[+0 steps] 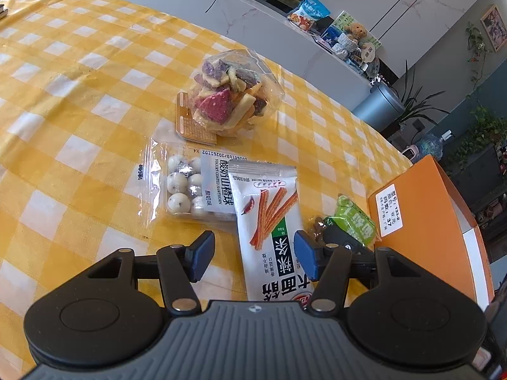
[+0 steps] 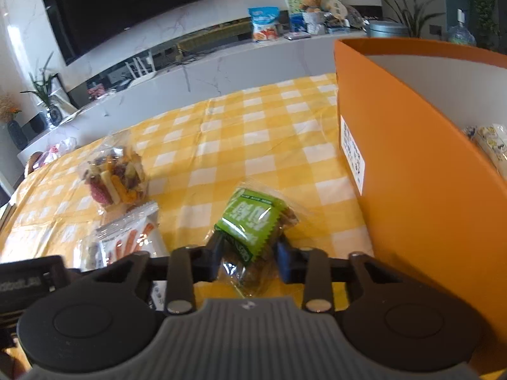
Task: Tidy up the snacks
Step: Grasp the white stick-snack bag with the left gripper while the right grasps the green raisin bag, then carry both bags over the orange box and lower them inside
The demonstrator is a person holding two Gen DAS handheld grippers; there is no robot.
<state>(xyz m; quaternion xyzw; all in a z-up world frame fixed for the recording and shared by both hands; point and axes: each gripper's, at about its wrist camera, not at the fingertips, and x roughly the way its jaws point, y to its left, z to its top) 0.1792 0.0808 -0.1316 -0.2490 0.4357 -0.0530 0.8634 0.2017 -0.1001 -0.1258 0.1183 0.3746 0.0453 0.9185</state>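
My right gripper (image 2: 250, 258) is shut on a clear snack packet with a green label (image 2: 250, 221), pinched at its near end just above the yellow checked cloth. The open orange box (image 2: 412, 190) stands right beside it. In the left wrist view the same green packet (image 1: 355, 218) lies next to the orange box (image 1: 427, 209). My left gripper (image 1: 253, 255) is open, low over a white packet of spicy sticks (image 1: 269, 221) that lies between its fingers; the left pad stands clear of it. Beyond sit a tray of yogurt hawthorn balls (image 1: 187, 186) and a clear bag of vegetable chips (image 1: 228, 95).
A pale wrapped snack (image 2: 494, 145) lies inside the box. The checked tablecloth (image 1: 79, 126) spreads wide to the left and back. Behind the table runs a white counter (image 2: 221, 63) with a blue snack bag (image 2: 264, 23), a teddy bear and plants.
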